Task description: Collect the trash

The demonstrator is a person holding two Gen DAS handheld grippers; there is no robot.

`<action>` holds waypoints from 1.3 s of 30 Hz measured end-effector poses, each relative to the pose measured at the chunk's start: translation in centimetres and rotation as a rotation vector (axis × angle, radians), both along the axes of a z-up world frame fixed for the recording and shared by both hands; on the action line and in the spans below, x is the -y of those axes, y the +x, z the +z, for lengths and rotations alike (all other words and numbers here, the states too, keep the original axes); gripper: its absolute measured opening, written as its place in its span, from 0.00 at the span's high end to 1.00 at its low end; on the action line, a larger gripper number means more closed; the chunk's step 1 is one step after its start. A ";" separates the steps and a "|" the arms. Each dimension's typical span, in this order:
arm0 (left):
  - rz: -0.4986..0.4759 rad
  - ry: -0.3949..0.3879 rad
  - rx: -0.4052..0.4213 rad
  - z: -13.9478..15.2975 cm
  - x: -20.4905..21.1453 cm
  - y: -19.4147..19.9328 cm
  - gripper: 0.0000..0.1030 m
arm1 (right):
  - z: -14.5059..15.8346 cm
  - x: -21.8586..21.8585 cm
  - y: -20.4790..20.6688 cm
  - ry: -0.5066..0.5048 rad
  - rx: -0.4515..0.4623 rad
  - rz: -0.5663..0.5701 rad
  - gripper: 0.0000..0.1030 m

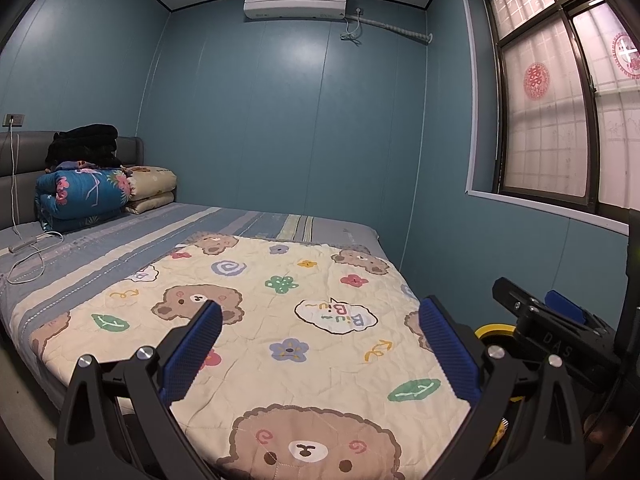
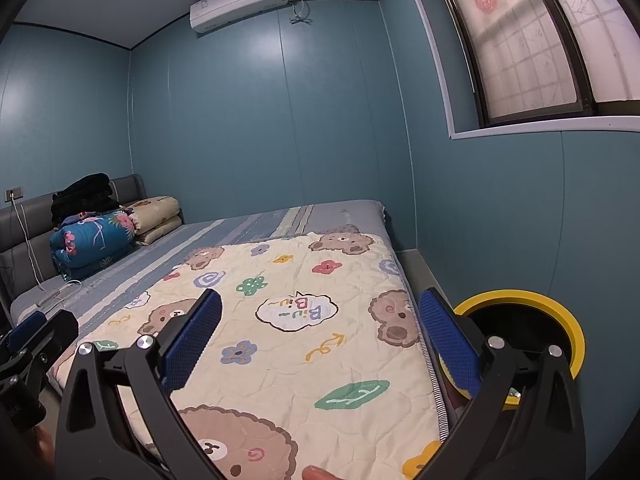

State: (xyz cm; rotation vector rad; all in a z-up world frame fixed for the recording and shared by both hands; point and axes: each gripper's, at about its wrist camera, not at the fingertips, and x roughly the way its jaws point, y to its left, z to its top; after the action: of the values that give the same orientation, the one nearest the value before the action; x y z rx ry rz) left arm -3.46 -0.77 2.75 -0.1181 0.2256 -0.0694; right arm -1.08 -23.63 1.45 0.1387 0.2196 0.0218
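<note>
Here, both my left hand-held gripper (image 1: 320, 344) and right hand-held gripper (image 2: 320, 340) hover spread and empty over the bear quilt (image 1: 280, 320), scanning; yellow-rimmed bin (image 2: 560, 312) waits bedside.

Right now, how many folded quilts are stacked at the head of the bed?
3: a blue floral quilt nearest the camera, a cream quilt beside it toward the wall, and a black one on top of the blue. Others could be hidden behind them.

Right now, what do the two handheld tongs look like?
Both alike: the left tongs and the right tongs have black angular frames with silver bolts and ribbed blue pads. The right one's body, seen from the left camera, bears "DAS" lettering.
</note>
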 end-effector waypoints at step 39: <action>-0.016 -0.005 -0.010 -0.4 -0.2 0.4 0.08 | -0.2 0.0 0.2 0.012 -0.024 0.012 0.08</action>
State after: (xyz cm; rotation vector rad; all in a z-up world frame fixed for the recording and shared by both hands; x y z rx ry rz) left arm -3.09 -0.55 2.39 -0.1220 0.2364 -0.0854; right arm -0.92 -23.68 1.23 0.1498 0.2444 0.0339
